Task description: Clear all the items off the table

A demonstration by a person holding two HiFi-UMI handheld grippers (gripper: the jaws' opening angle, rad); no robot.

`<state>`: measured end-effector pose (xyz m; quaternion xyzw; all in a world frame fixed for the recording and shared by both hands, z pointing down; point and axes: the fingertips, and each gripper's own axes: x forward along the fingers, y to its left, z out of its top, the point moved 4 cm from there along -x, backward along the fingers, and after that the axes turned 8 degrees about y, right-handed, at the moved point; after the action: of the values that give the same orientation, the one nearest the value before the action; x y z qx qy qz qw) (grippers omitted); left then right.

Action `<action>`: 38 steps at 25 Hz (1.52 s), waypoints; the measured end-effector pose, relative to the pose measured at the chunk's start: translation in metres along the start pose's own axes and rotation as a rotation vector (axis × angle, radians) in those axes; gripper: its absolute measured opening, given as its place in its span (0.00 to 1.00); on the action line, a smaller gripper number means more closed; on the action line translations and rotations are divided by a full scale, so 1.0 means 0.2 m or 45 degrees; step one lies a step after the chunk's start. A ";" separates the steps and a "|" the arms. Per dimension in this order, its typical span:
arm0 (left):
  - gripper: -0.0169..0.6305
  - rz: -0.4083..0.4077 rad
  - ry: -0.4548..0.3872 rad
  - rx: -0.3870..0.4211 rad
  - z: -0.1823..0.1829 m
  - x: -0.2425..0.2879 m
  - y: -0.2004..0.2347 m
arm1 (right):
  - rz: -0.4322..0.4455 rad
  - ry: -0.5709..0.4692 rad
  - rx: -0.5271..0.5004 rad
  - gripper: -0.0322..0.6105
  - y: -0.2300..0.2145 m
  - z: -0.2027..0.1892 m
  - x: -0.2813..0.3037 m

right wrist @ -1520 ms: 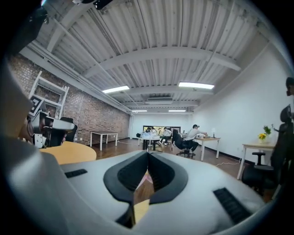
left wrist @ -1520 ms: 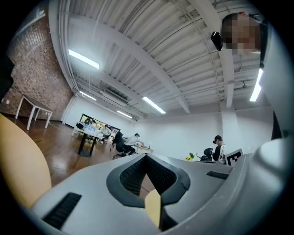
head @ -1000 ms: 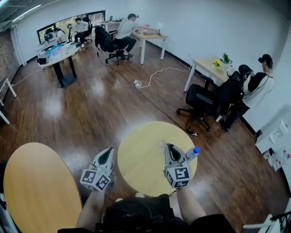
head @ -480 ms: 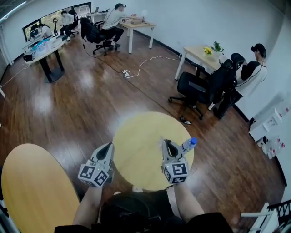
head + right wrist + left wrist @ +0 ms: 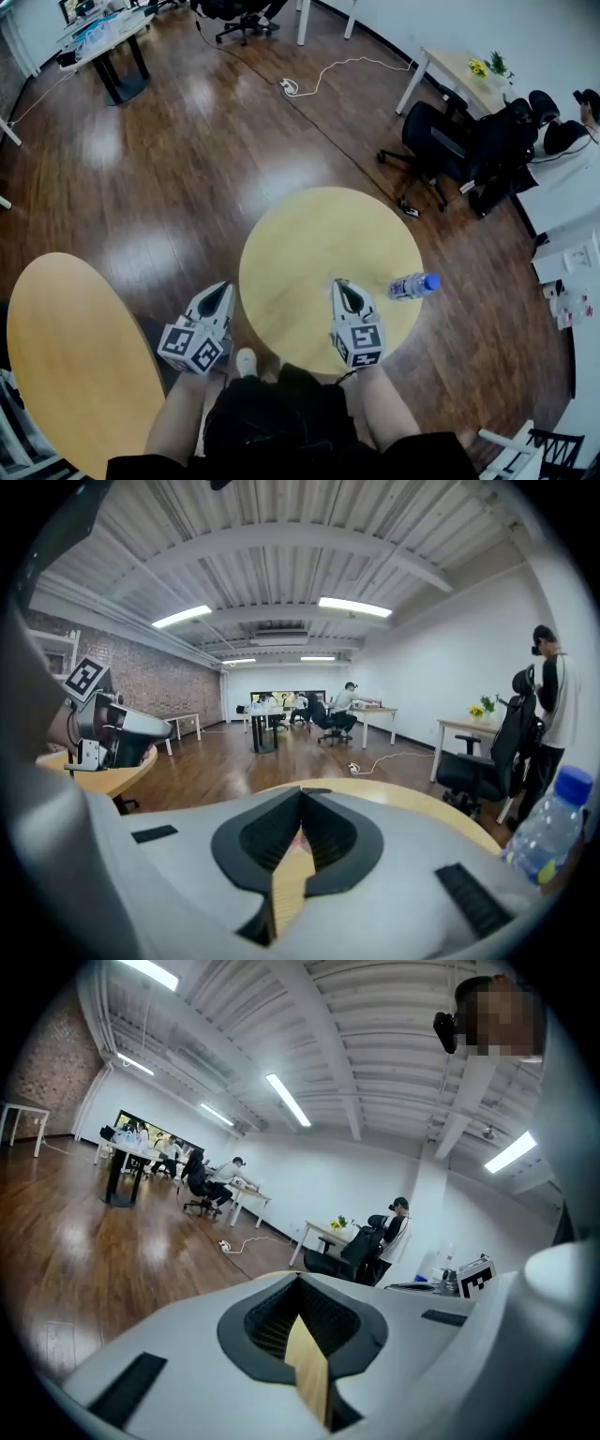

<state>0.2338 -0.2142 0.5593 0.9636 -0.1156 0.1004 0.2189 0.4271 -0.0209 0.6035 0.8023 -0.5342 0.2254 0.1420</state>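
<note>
In the head view, one round table (image 5: 309, 244) with a smooth pale yellow top stands on a glossy dark wooden floor (image 5: 178, 178). On it, near the right edge, is one clear plastic water bottle (image 5: 410, 286) with a blue cap. The right claw (image 5: 344, 292), made of grey plastic with a black-and-white marker cube at its back, is over the near part of this table, to the left of the bottle and apart from it. The left claw (image 5: 217, 298) is of the same kind and is beside the table's left edge, over the floor. A second round table (image 5: 66, 356) with the same yellow top is at the left. Black office chairs (image 5: 450, 150) stand further back, and a white cable (image 5: 328, 75) lies on the floor.

In the left gripper view, the left claw (image 5: 302, 1316) is pressed together; its black ribbed pads meet in a narrow V and pinch nothing. Behind it are the wooden floor and a white ribbed ceiling (image 5: 375, 1054) with long lamps.

In the right gripper view, the right claw (image 5: 302, 827) is also pressed together and empty. The round table's curved yellow edge (image 5: 412, 803) shows just beyond it. The bottle (image 5: 544, 841) stands upright at the far right, not touching the claw.
</note>
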 end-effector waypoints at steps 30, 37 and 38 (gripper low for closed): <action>0.03 0.022 0.184 -0.018 -0.12 -0.04 0.14 | 0.015 0.231 0.057 0.24 0.11 -0.32 0.24; 0.03 -0.073 0.030 0.042 0.11 -0.07 0.03 | -0.083 0.002 0.101 0.24 0.01 0.00 -0.08; 0.03 -0.090 0.016 0.059 0.14 -0.08 0.02 | -0.098 -0.032 0.098 0.24 0.01 0.03 -0.12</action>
<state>0.2210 -0.2270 0.5325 0.9713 -0.0776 0.1013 0.2005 0.4182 -0.0053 0.5849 0.8299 -0.4956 0.2300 0.1129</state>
